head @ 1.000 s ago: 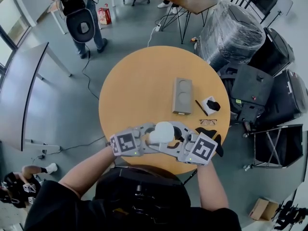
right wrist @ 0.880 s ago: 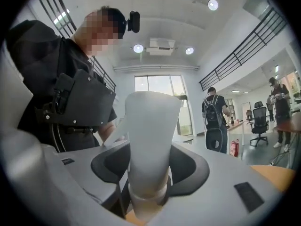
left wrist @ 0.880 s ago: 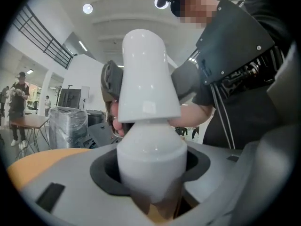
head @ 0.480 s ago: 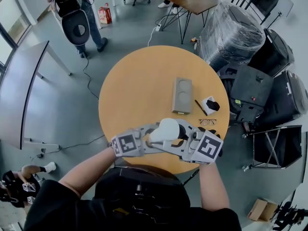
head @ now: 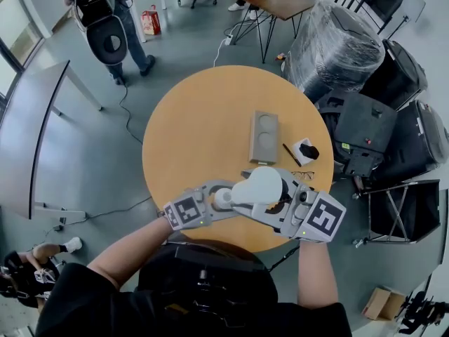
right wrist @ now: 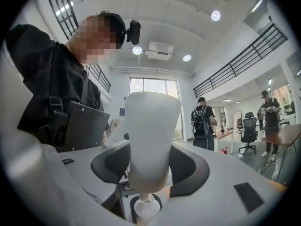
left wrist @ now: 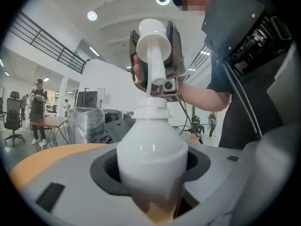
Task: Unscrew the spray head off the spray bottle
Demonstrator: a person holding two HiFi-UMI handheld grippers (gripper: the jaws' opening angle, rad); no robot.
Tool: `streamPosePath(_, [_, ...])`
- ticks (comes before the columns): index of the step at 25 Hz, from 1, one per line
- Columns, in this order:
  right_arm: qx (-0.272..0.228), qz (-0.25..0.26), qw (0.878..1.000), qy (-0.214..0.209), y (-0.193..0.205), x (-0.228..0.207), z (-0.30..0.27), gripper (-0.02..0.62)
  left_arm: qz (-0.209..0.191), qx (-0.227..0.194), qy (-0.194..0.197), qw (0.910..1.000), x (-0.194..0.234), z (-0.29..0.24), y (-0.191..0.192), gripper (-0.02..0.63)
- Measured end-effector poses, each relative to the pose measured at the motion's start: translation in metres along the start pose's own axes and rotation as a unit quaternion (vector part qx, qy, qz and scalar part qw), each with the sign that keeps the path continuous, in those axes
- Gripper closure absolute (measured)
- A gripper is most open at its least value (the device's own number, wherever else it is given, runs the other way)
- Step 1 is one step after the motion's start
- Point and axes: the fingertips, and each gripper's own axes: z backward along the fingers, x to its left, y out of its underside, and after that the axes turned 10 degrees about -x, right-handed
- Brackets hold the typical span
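left gripper (head: 219,201): clamped on the fat body of the white spray bottle (left wrist: 151,149). The jaws stand pretty wide since the bottle fills the gap between the dark pads.
right gripper (head: 275,196): gripping the white spray head (right wrist: 151,135), again wide-ish, with the head sitting snug between its pads.
spray head vs bottle: the head is clear of the neck. In the left gripper view it sits up top with a gap below it, and only a thin tube (left wrist: 150,92) runs down to the bottle's neck.
where it all is: lower middle of the head view. Both grippers meet nose to nose over the near edge of the round wooden table (head: 196,118), with the bottle on the left and the head on the right.
rest of the table: a grey block (head: 265,137) with two round dips right of centre. Further right are a pen (head: 292,154), a small black-and-white thing (head: 306,150) and a pair of glasses (head: 303,176).
background: a person (head: 105,20) stands in the upper left of the head view.
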Motion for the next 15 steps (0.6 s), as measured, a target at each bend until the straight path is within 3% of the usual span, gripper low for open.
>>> streamPosePath(9, [-0.007, 0.025, 0.998, 0.048, 0.011, -0.017, 0.015, 0.333, -0.02, 0.007, -0.065, 0.9977, 0.024, 0.016, 0.025, 0.314])
streamPosePath(15, [0.011, 0.018, 0.997, 0.076, 0.036, -0.034, 0.025, 0.333, -0.042, -0.018, -0.1, 0.994, 0.038, 0.02, 0.029, 0.314])
